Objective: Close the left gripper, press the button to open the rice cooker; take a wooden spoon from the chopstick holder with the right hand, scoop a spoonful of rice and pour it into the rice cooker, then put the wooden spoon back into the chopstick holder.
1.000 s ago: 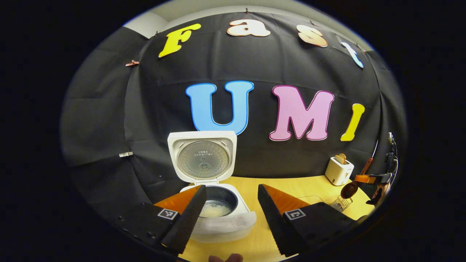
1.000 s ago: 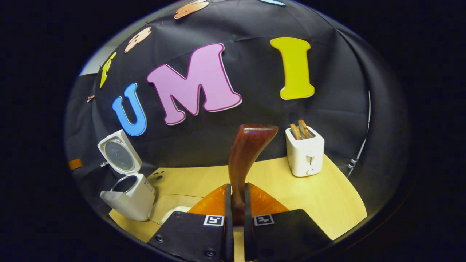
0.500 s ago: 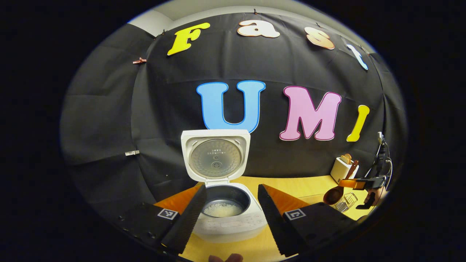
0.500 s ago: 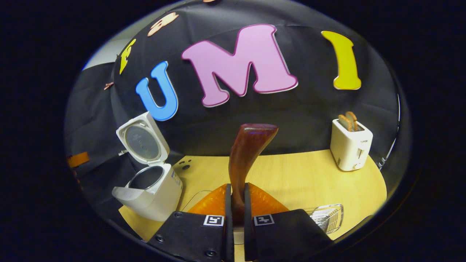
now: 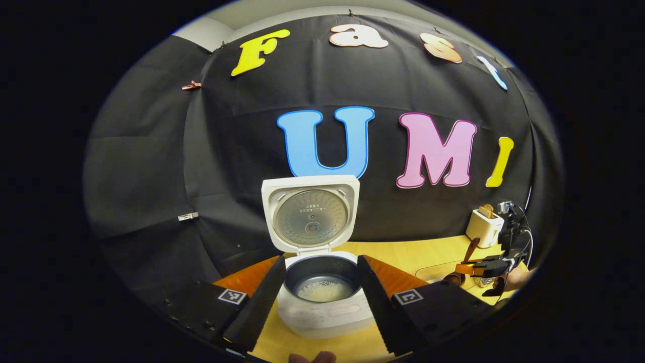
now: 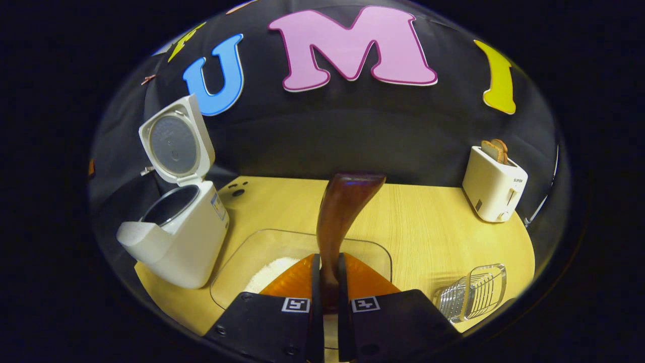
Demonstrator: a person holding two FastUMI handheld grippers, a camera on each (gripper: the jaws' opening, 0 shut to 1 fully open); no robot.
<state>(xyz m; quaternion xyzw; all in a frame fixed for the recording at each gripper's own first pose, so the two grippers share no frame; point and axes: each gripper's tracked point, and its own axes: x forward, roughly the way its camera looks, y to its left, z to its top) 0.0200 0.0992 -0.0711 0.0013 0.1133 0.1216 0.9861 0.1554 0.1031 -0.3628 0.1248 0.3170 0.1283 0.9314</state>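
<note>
Across the yellow bench (image 6: 433, 227) the rice cooker (image 5: 325, 297) stands lid-up beyond my spread left fingers (image 5: 257, 297), while my right fingers (image 6: 315, 297) clamp the wooden spoon (image 6: 340, 212) over the rice tray (image 6: 252, 252), near the chopstick holder (image 6: 473, 292), ready to scoop.

Wooden spoon (image 6: 342, 212) handle hidden between right gripper (image 6: 325, 297) fingers, lower end out of sight; bowl seen edge-on, contents can't tell. Clear tray (image 6: 242, 252) near edge covered by gripper body, rice (image 6: 274, 272) pile partly hidden. Chopstick holder (image 6: 471, 292) base cut by view edge. Rice cooker (image 5: 322, 287) front flanked and partly masked by left gripper (image 5: 319, 292) fingers. Far gripper (image 5: 491, 267) in left gripper view too small to judge.
</note>
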